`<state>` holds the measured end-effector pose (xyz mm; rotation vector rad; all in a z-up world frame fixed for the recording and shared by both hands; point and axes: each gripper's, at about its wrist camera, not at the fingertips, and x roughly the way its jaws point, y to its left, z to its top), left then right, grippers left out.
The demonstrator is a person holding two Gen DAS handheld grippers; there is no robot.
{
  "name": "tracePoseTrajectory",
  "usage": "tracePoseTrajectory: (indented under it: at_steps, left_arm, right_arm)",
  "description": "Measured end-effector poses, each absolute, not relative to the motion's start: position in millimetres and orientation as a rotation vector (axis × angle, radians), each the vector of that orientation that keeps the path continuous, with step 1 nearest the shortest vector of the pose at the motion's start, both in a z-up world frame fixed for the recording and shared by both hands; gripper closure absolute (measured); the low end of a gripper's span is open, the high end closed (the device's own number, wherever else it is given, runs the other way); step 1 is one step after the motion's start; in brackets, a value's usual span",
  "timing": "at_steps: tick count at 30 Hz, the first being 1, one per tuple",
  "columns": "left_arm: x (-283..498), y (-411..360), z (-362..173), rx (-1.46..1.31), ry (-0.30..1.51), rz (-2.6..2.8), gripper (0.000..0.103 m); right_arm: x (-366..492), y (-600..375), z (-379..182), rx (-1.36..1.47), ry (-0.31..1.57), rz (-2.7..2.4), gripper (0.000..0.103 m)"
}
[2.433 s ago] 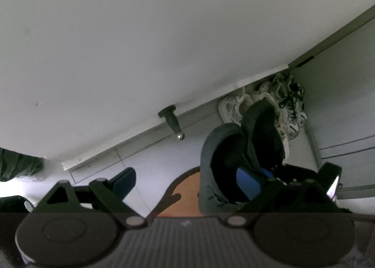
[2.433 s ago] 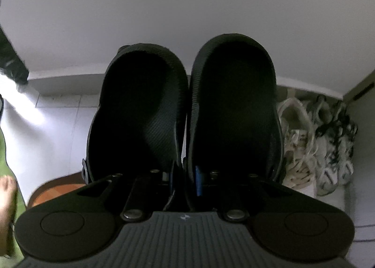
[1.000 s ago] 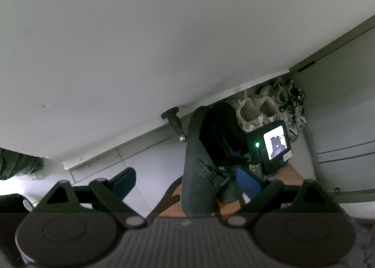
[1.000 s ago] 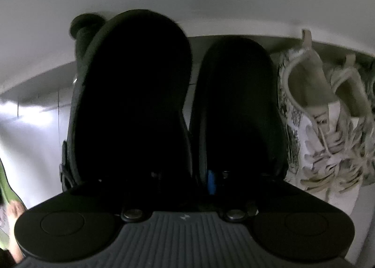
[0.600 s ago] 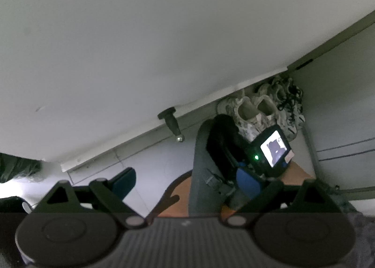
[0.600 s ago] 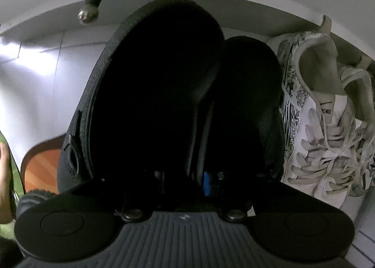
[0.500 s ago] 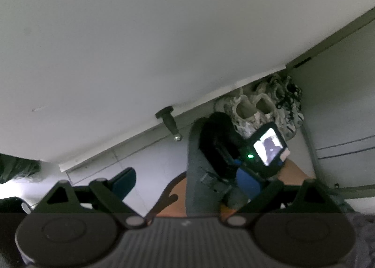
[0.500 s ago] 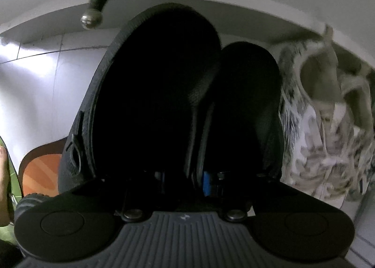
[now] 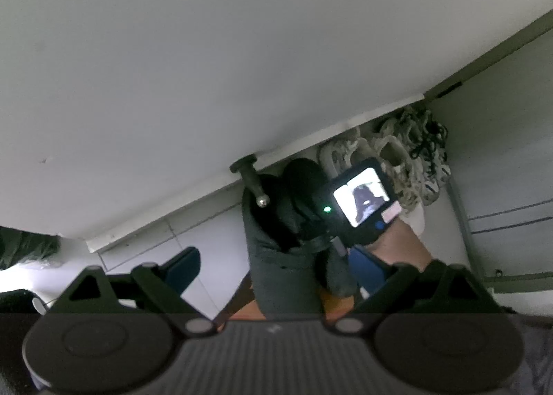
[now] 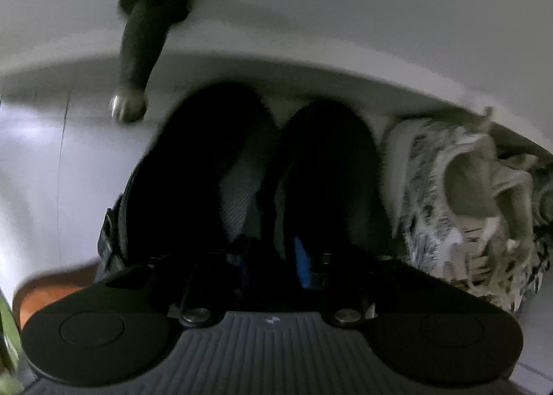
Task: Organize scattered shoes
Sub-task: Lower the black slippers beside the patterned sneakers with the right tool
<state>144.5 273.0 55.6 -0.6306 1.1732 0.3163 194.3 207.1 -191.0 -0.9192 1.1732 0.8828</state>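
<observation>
My right gripper (image 10: 273,256) is shut on the heels of a pair of black slip-on shoes (image 10: 242,167), pinched side by side with toes toward the wall base. In the left wrist view the same black shoes (image 9: 280,239) hang from the right gripper, whose camera screen (image 9: 363,201) glows. A row of white patterned sneakers (image 10: 449,194) stands just right of the black pair; it also shows in the left wrist view (image 9: 397,160). My left gripper (image 9: 273,263) is open and empty, back from the shoes.
A black door stopper (image 10: 138,56) juts from the white wall (image 9: 242,49) left of the black shoes. A grey cabinet front (image 9: 501,153) closes the right side. An orange-brown mat edge (image 10: 45,288) lies on the white tile floor.
My right gripper has carried the black pair forward and down toward the wall base beside the white sneakers. The left gripper has stayed still and open.
</observation>
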Motion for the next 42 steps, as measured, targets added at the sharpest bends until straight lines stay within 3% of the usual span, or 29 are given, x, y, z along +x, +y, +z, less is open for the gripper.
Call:
tracePoseTrajectory:
  at_steps: [5, 9, 19, 24, 42]
  left_arm:
    - [144.3, 278.6, 52.5, -0.638, 1.172, 0.338, 0.009]
    - [145.7, 280.9, 50.3, -0.635, 1.173, 0.349, 0.009]
    - [149.7, 276.8, 46.2, -0.615, 1.183, 0.350, 0.009]
    - [151.8, 280.5, 44.9, -0.634, 1.176, 0.359, 0.009]
    - [153.9, 283.0, 40.1, -0.639, 1.192, 0.343, 0.009]
  right_arm:
    - [188.3, 163.1, -134.6, -0.584, 1.101, 0.859, 0.022]
    - [193.8, 137.7, -127.6, -0.488, 1.099, 0.836, 0.018]
    - [182.0, 99.4, -144.5, -0.339, 1.153, 0.801, 0.017]
    - [156.1, 94.4, -147.9, -0.282, 1.207, 0.857, 0.006]
    - [142.6, 139.1, -207.5, -0.375, 1.206, 0.801, 0.000]
